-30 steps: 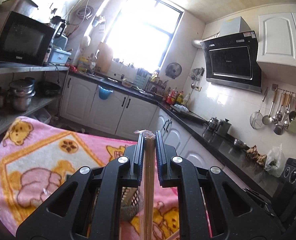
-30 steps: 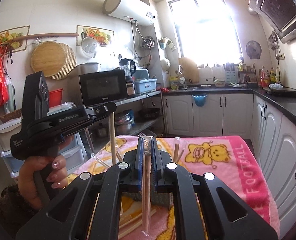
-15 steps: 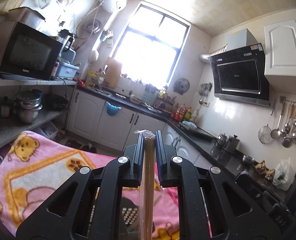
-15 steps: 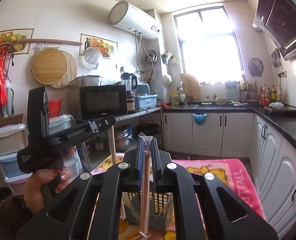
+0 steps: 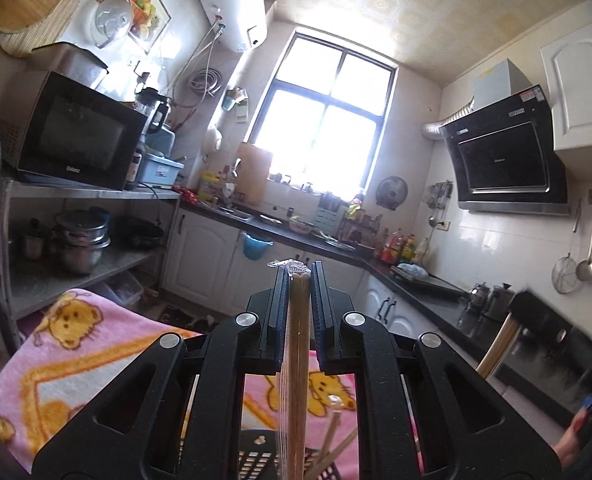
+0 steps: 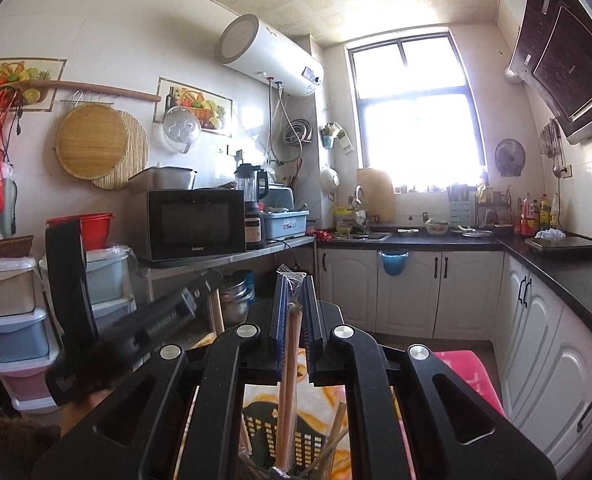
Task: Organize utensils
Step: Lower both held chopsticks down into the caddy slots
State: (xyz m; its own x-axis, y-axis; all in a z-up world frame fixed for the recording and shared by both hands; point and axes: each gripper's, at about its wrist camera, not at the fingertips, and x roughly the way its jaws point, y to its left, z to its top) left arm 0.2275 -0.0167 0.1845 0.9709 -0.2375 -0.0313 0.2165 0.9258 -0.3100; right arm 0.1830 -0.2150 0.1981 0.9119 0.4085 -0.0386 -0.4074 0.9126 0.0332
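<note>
Both tools are raised level above the pink bear-print blanket [image 5: 96, 344]. The left tool [image 5: 299, 280] clamps plastic-wrapped wooden chopsticks [image 5: 296, 360]; the right tool [image 6: 294, 284] clamps another wrapped wooden pair [image 6: 288, 380], each hanging over the black slotted plastic basket [image 6: 308, 436].

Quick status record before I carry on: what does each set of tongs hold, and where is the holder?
left tongs: shut on wrapped chopsticks, held upright
right tongs: shut on wrapped chopsticks, held upright
holder: black slotted basket directly below both tongs, loose chopsticks already inside
surface: pink bear-print blanket under the basket
lower ends of held pairs: reach down to the basket; whether they are inside cannot be told
</note>
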